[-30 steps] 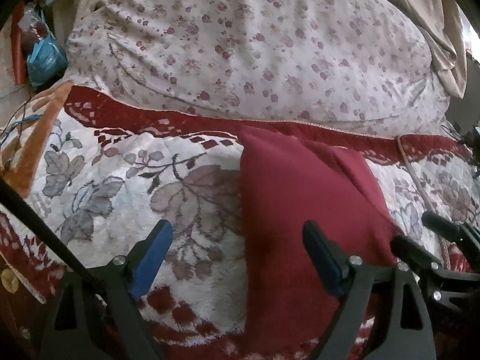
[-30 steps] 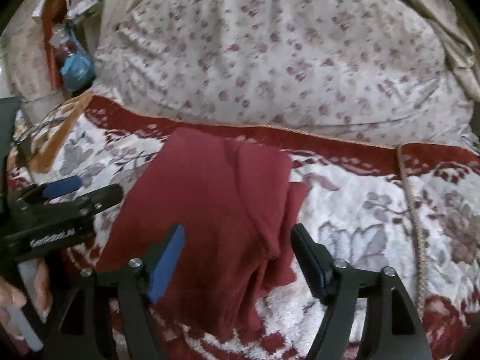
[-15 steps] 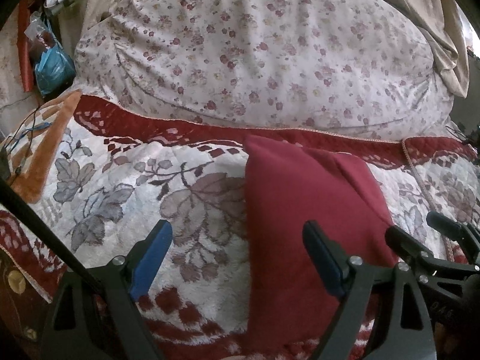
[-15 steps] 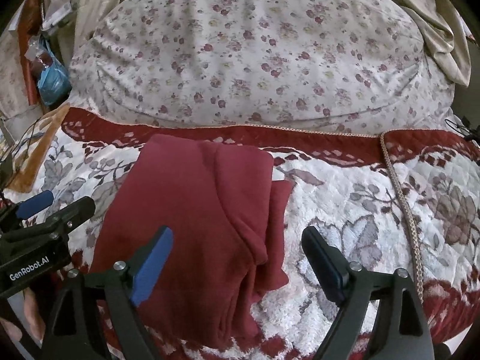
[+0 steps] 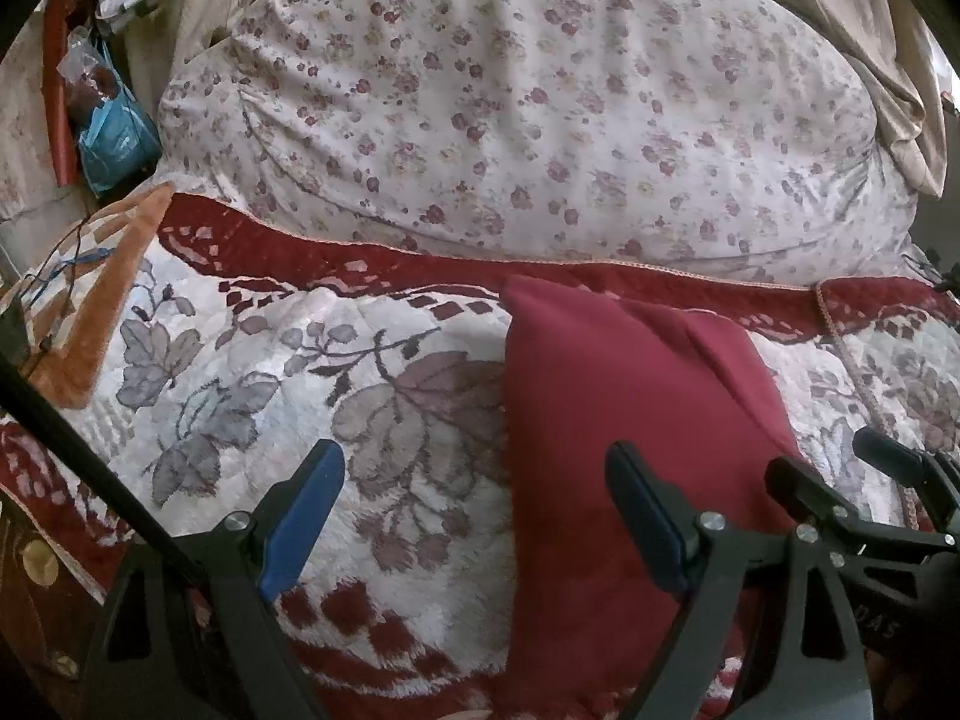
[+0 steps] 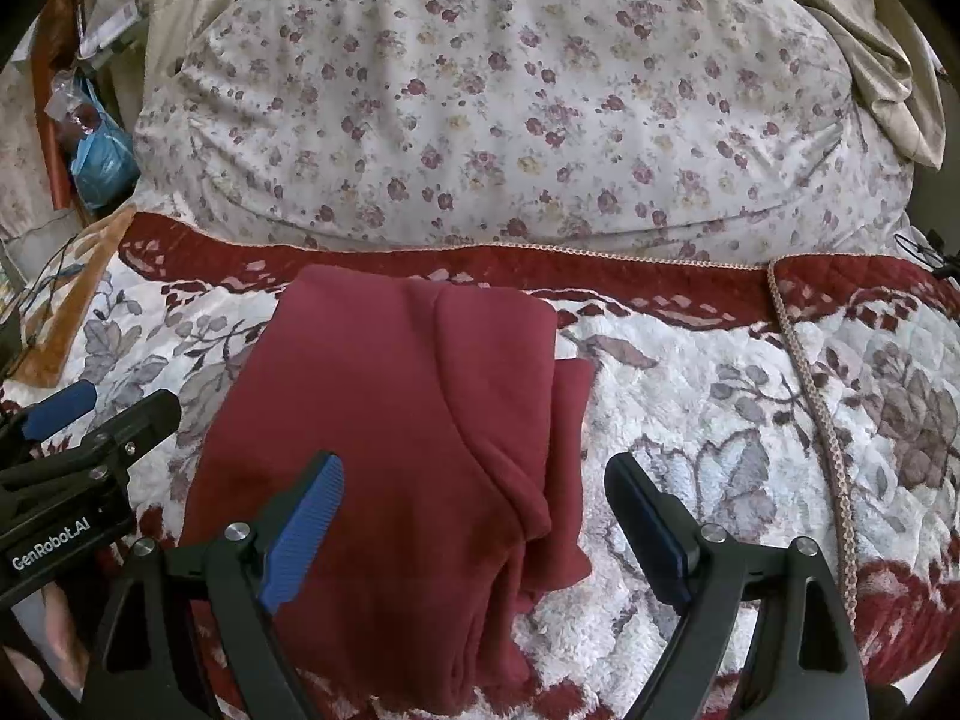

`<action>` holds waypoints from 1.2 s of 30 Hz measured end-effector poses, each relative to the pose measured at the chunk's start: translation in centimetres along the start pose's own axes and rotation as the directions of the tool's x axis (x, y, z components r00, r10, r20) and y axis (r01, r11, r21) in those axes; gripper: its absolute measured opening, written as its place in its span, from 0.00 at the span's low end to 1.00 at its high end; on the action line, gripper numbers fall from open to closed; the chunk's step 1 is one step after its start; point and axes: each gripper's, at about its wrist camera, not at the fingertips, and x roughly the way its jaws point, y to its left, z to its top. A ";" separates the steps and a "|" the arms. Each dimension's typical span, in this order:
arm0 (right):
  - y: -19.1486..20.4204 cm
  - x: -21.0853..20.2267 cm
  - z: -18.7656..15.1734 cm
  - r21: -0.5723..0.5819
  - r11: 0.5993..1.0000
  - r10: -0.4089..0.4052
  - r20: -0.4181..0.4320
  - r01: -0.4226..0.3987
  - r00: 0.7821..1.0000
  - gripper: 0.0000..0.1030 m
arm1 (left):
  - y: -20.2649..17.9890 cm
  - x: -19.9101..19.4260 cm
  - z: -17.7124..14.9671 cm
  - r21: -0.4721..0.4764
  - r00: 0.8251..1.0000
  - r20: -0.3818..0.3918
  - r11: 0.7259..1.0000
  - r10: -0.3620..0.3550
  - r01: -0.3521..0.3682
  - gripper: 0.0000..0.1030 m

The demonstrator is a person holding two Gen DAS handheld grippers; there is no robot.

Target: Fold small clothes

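One floral pillow at the back, one red-and-white floral blanket under everything. One red garment lies flat on that blanket, partly folded lengthwise, a narrower layer peeking out along its right edge. Two grippers in play. Your right gripper hangs over the garment's near right portion, jaws wide apart, holding nothing. Your left gripper hovers with its jaws spread just as wide, straddling the garment's left edge, empty. Looks like you're between folds. Next move, I judge: pinch the near hem with both tongs and carry it toward the pillow. Watch that loose right layer; it may slide.
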 end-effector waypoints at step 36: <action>0.2 0.8 -0.4 0.019 1.000 0.002 -0.020 -0.001 1.000 0.90 | -0.3 0.4 0.0 0.006 1.000 -0.002 1.000 0.007 -0.007 0.85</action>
